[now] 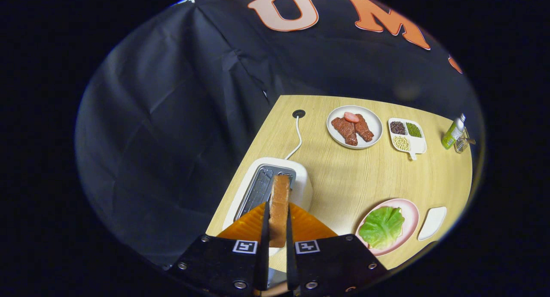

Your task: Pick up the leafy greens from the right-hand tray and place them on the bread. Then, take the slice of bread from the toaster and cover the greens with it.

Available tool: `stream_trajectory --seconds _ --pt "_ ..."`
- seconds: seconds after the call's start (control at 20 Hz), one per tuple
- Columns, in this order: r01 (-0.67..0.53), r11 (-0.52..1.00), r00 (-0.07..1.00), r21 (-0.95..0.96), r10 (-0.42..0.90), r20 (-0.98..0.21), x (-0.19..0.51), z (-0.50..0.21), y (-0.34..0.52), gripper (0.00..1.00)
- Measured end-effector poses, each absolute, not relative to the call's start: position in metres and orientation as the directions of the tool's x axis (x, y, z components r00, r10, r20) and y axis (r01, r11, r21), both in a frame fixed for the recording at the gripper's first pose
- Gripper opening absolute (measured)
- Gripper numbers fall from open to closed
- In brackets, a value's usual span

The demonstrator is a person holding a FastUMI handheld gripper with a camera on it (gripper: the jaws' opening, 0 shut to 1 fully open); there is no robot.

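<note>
The bread slice is gripped edge-on between the jaws of the gripper above the toaster, with the lettuce-covered plate lying to their right.

I see matt light woodgrain on the surface, glossy white plastic toaster w/ metal slots, porous bread slice.

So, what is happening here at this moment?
A person's hand-held gripper is shut on a bread slice, holding it on edge above the white toaster. The greens lie on the pink plate beside the toaster; the bread under them is hidden. Covering them is not yet done. Farther back stand a plate of meat and a bean tray.
</note>
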State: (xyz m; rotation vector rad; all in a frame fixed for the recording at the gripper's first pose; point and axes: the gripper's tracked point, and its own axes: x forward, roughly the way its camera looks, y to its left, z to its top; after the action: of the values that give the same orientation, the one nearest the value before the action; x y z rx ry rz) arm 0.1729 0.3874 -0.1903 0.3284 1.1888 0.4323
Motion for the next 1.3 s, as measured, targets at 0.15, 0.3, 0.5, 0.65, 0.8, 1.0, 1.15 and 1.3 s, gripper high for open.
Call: stream_trajectory --seconds 0.15,0.3,0.5,0.65,0.8,1.0,1.15,1.3 --pt "-0.127 0.842 0.346 0.525 0.534 -0.772 0.171 -0.169 0.364 0.15" --pt "-0.114 0.819 0.380 0.562 0.558 -0.737 0.168 -0.160 0.341 0.14" --pt "-0.082 0.809 0.383 0.583 0.565 -0.731 0.159 -0.169 0.306 0.14" --pt "-0.055 0.805 0.374 0.591 0.566 -0.735 0.151 -0.190 0.282 0.14" --pt "-0.049 0.800 0.356 0.598 0.574 -0.738 0.138 -0.213 0.262 0.14" --pt "-0.054 0.796 0.361 0.603 0.579 -0.731 0.125 -0.237 0.242 0.14" --pt "-0.044 0.774 0.365 0.631 0.601 -0.711 0.118 -0.251 0.232 0.14" --pt "-0.027 0.755 0.381 0.655 0.614 -0.691 0.113 -0.268 0.215 0.14"
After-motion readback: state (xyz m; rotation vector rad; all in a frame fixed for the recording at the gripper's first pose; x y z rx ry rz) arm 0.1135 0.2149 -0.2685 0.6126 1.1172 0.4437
